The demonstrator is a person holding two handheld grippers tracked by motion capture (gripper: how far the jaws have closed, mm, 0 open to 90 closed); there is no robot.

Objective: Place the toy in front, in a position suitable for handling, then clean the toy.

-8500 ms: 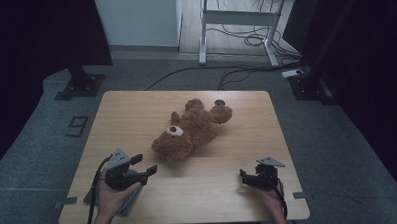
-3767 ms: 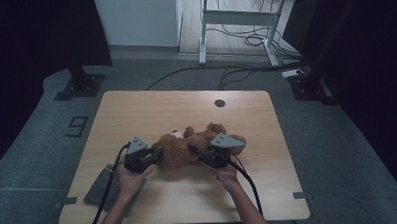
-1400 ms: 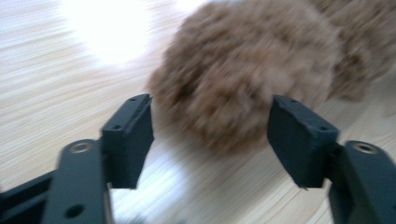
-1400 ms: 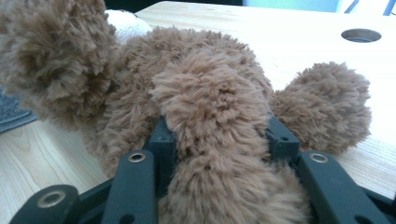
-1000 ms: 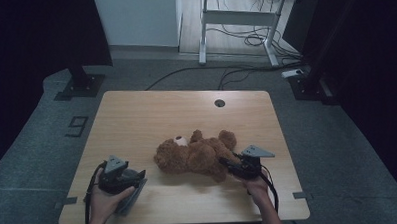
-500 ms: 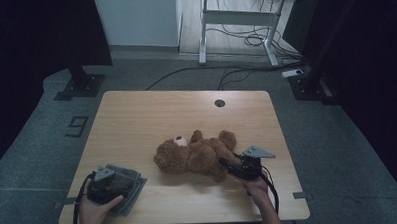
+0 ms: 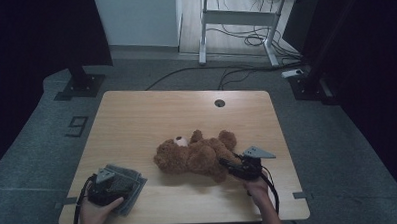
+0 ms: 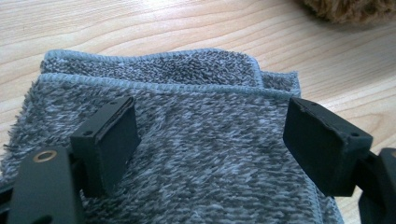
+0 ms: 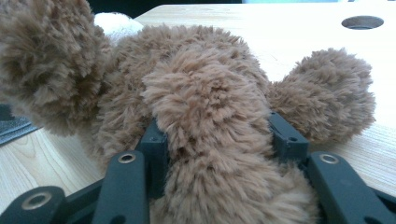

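Brown teddy bear [image 7: 195, 156] — leg clamped in right claw [image 7: 227, 165]; left claw [image 8: 210, 140] apart over towel [image 8: 187, 154].

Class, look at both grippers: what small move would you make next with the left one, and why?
Probably close the left gripper on the grey towel: its jaws stand open just over the folded cloth, pads not pressing it. The right gripper is clamped on the teddy bear's leg, holding the toy steady on the table.

One fluffy brown plush teddy bear [image 7: 198, 154], one folded grey terry cloth [image 7: 125, 182], one pale wooden table [image 7: 151, 118], two black handheld grippers.
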